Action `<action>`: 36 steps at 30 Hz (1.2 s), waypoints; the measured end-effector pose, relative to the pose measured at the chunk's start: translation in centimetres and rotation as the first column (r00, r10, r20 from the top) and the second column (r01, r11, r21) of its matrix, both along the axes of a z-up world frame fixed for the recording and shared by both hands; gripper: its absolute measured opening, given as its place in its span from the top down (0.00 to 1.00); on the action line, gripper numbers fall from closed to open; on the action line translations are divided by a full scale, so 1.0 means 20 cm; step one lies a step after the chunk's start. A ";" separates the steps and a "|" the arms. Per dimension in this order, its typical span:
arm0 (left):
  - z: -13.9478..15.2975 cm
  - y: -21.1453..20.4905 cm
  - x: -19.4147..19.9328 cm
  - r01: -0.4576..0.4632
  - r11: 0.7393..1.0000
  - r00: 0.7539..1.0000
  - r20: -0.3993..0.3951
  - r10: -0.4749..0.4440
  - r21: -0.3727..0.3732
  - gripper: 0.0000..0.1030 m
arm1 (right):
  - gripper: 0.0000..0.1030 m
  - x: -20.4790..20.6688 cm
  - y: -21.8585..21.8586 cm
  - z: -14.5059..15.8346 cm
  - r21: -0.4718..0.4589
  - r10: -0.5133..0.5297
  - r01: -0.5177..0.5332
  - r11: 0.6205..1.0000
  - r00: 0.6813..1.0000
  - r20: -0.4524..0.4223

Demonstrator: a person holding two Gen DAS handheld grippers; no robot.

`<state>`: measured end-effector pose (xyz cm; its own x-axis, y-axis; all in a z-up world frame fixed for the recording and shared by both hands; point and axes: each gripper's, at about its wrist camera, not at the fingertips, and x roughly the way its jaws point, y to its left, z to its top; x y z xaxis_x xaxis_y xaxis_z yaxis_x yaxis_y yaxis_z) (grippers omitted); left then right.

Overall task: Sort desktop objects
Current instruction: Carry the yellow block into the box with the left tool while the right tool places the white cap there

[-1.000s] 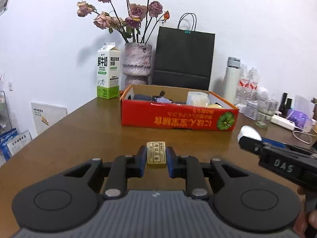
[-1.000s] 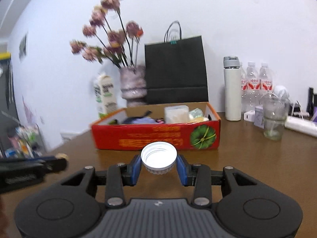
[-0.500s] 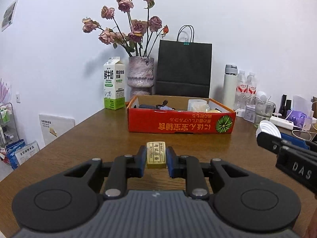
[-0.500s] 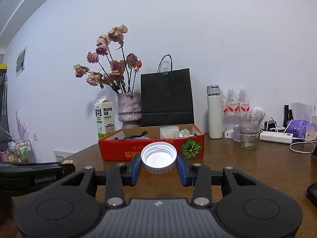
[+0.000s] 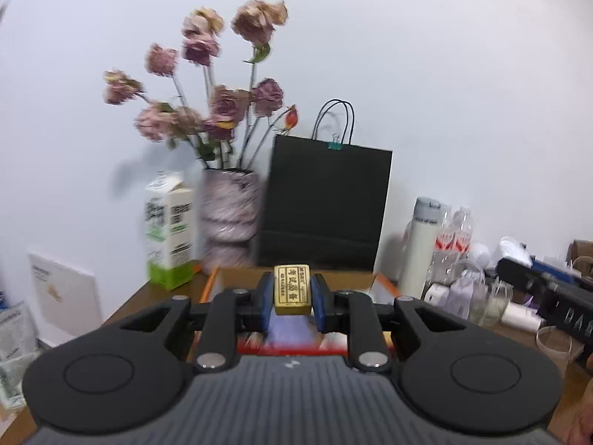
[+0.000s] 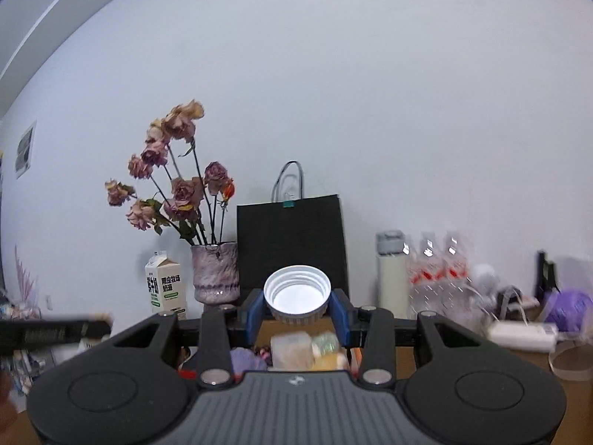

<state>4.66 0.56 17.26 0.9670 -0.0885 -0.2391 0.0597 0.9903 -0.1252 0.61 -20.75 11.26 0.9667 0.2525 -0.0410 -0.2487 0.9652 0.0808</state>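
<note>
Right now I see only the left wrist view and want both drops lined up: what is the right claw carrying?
Observer: The right claw is shut on a white ribbed plastic bottle cap, hollow side toward its camera.
Operator: Is the red cardboard box near it?
Observer: Its open top shows just below the cap, a clear plastic tub inside.
Operator: Anything else inside?
Observer: A purple bundle left of the tub.

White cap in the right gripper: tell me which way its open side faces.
Open side up, tilted toward the camera: the white cap shows its ribbed inside and inner floor, clamped between the right gripper pads.
</note>
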 end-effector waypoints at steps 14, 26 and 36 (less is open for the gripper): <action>-0.19 -0.16 1.51 0.047 0.998 0.754 -0.654 -0.055 -0.030 0.79 | 0.64 1.51 0.11 -0.02 -0.015 0.037 -0.056 0.998 0.811 -0.583; -0.17 -0.04 1.49 -0.024 1.000 0.771 -0.637 0.008 -0.016 0.13 | 0.41 1.65 0.09 -0.12 -0.047 -0.010 -0.028 0.999 0.748 -0.664; -0.23 0.02 1.21 -0.024 0.993 0.700 -0.707 0.102 0.119 0.00 | 0.29 1.41 0.13 -0.09 -0.092 -0.007 -0.093 0.991 0.666 -0.746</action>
<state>28.93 0.91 12.67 0.5086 0.0262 -0.8606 -0.0716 0.9974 -0.0119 28.82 -18.21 9.53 0.5903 0.2382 -0.7712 -0.1955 0.9692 0.1497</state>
